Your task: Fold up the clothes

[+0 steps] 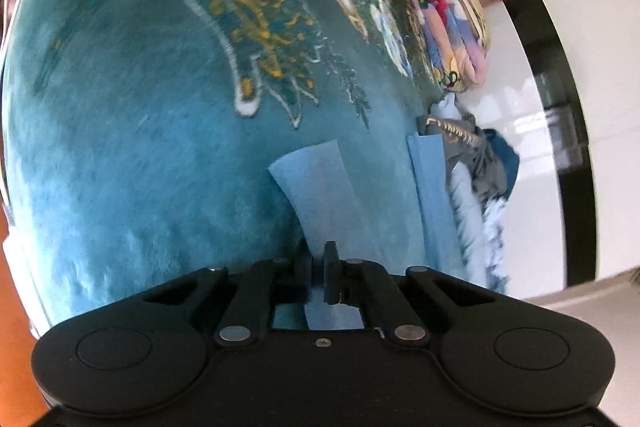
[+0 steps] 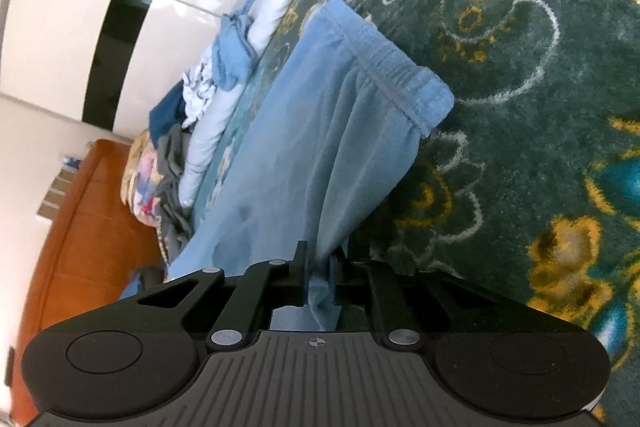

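- The left gripper (image 1: 320, 267) pinches a leg end of the light blue sweatpants (image 2: 320, 131).
- The right gripper (image 2: 318, 267) clamps their other end.
- The sweatpants lie on the teal floral blanket (image 2: 520, 107), elastic waistband (image 2: 396, 75) near its edge beside piled clothes (image 2: 200, 99).

The pants (image 2: 320, 147) lie on the blanket (image 2: 520, 107) and stretch out ahead of the right gripper (image 2: 318, 267), pinched between its jaws. To their left sits a pile of clothes (image 2: 192, 131). Behind the pile stands a wardrobe (image 2: 60, 27).
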`<state>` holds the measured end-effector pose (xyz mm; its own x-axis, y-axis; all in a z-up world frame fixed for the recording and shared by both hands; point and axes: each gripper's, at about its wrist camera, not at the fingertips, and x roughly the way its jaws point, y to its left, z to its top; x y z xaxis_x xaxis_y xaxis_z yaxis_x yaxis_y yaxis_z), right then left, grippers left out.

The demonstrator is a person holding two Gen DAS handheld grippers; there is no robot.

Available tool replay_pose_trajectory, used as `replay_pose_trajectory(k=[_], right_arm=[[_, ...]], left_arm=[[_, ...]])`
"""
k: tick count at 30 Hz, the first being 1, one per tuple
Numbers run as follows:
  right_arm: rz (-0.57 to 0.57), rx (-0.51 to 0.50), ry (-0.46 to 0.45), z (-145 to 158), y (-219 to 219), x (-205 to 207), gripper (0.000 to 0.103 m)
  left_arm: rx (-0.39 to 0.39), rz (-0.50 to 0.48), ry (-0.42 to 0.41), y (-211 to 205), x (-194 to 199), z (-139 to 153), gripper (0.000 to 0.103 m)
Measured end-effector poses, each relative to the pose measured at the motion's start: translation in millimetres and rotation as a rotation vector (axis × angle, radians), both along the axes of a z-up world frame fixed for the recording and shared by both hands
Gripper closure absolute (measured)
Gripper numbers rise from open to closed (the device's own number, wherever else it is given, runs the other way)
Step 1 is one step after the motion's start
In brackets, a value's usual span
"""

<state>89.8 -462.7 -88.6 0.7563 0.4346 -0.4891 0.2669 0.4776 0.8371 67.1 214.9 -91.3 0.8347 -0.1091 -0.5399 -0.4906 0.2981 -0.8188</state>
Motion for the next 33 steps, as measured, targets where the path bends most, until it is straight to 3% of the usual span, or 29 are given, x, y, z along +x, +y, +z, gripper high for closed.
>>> replay_pose_trajectory(k=[3,9,14,20,23,27,33], right_arm=[[0.012,0.070,-0.046,3.1,-1.7,0.4,0.098],[0.013,0.193,-0.158,18.9,-9.2,17.4,0.100],[-0.001,0.208,-0.211,35.1,-18.6,55.9,0.101],[-0.018,0.166,-0.231,53.2,-24.1,131.8,0.101],[-0.043,0.143,-0.206,52.1,-23.4,169.1,0.101],[-0.064,0.106,-0.106,35.2,-18.7,210.4,0.101],[-0.068,-0.003,0.040,15.0,-12.9,234.0,0.100]], left_arm=[[-0.025,-0.011,0.006,2.8,4.9,1.5,0.102],[-0.021,-0.038,-0.063,3.8,37.3,24.3,0.103],[-0.031,-0.045,-0.105,9.5,104.0,55.6,0.103],[0.101,-0.058,-0.119,-5.8,211.5,102.9,0.103],[0.162,-0.065,-0.065,-19.9,263.6,104.9,0.103],[0.228,-0.060,0.032,-40.5,323.4,92.3,0.103],[0.214,-0.073,0.088,-52.6,341.2,58.5,0.100]])
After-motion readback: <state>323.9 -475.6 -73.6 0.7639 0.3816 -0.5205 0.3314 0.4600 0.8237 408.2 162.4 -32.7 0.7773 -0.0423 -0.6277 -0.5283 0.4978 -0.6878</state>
